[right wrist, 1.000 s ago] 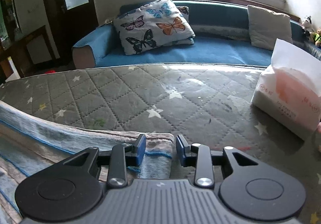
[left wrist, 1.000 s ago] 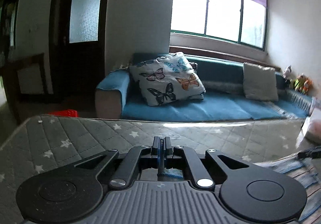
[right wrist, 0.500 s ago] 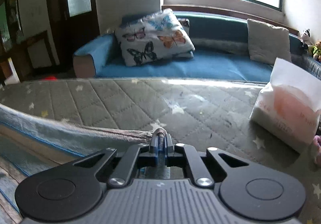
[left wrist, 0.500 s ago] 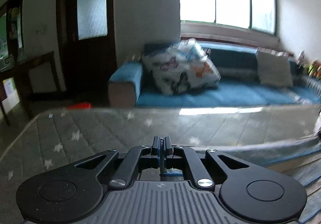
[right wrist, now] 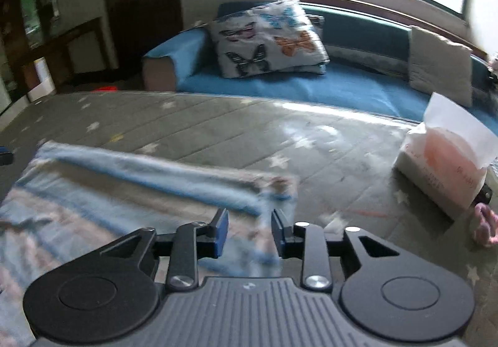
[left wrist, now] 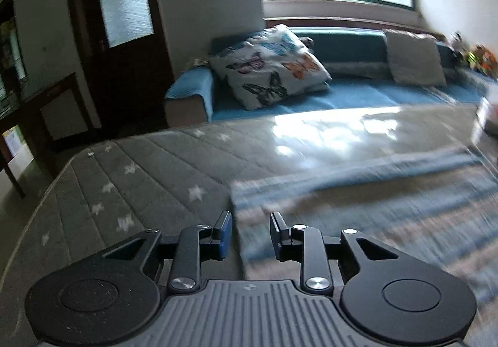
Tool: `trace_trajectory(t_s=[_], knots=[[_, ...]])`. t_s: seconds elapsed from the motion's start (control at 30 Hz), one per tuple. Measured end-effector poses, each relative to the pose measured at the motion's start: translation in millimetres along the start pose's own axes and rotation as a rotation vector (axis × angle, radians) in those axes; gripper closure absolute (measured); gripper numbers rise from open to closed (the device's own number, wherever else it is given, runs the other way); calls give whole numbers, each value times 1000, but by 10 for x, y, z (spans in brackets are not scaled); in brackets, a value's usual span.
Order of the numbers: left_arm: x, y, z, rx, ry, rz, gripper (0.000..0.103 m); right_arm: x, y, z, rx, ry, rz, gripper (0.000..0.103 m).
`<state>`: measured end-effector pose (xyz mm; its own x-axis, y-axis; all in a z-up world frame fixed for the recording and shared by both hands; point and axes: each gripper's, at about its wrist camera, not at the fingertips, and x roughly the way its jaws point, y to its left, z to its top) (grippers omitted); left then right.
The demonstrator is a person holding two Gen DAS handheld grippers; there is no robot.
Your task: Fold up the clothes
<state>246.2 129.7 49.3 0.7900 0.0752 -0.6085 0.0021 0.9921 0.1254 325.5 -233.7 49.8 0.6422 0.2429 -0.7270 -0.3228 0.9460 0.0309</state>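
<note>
Left wrist view: the left gripper [left wrist: 247, 235], 2 black fingers with blue pads, has its jaws parted and opening. The left edge of the striped blue, beige and pink cloth garment [left wrist: 358, 207] lies under the gap, and neither pad presses it. The garment lies flat and motion-blurred on the grey quilted mattress with white stars [left wrist: 140, 179], spreading from the gripper toward 3 o'clock. At 12 o'clock stands a blue sofa [left wrist: 358, 95] carrying a white cushion printed with butterflies [left wrist: 267, 67].

Right wrist view: the right gripper [right wrist: 249, 232] has its jaws apart and opening too. The garment's right end [right wrist: 130, 191] lies below the gap, free of both pads, and the cloth extends toward 9 o'clock, with a folded blue band along its far edge. A white and pink soft pack of tissues [right wrist: 445, 160] stands on the mattress at 2 o'clock, well apart from the garment. A small pink object [right wrist: 485, 224] lies at 3 o'clock; what it is cannot be told.
</note>
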Motion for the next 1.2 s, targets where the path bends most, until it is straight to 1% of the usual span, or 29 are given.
trace_trajectory(t_s=[0.03,0.07,0.1,0.17,0.23,0.3,0.33,0.4,0.53,0.57,0.73,0.9,1.03,1.1,1.2], knots=[[-57,-37,-53,10,6,-8,69,-59,67,-46,-15,7,17,65],[-114,-73,-107,20,12,-17,67,-108,149,-117,-33,17,33,61],[-170,-108,-180,38,16,-17,67,-148,234,-195,-53,30,47,59],[-277,-175,-330,75,31,-18,66,-220,405,-373,-88,56,75,58],[-353,-213,-446,101,38,-3,66,-288,576,-561,-122,83,103,57],[-462,-224,-565,109,34,1,63,-386,733,-741,-153,96,123,55],[-516,-228,-625,112,32,4,60,-442,798,-813,-167,94,128,55],[-633,-228,-740,114,22,13,59,-558,918,-953,-197,89,136,50],[-830,-261,-966,134,4,35,53,-758,1108,-1206,-254,79,150,47],[-871,-269,-1023,141,2,40,53,-802,1152,-1266,-267,77,154,44],[-1074,-267,-1305,160,5,47,50,-981,1282,-1498,-303,66,167,44],[-1317,-169,-1546,120,7,60,48,-1155,1367,-1667,-343,72,179,44],[-1475,-33,-1667,75,27,70,47,-1277,1442,-1715,-386,57,185,44],[-1530,38,-1683,47,33,85,47,-1333,1484,-1727,-405,49,195,44],[-1576,181,-1669,-34,38,100,47,-1373,1552,-1721,-414,28,216,44]])
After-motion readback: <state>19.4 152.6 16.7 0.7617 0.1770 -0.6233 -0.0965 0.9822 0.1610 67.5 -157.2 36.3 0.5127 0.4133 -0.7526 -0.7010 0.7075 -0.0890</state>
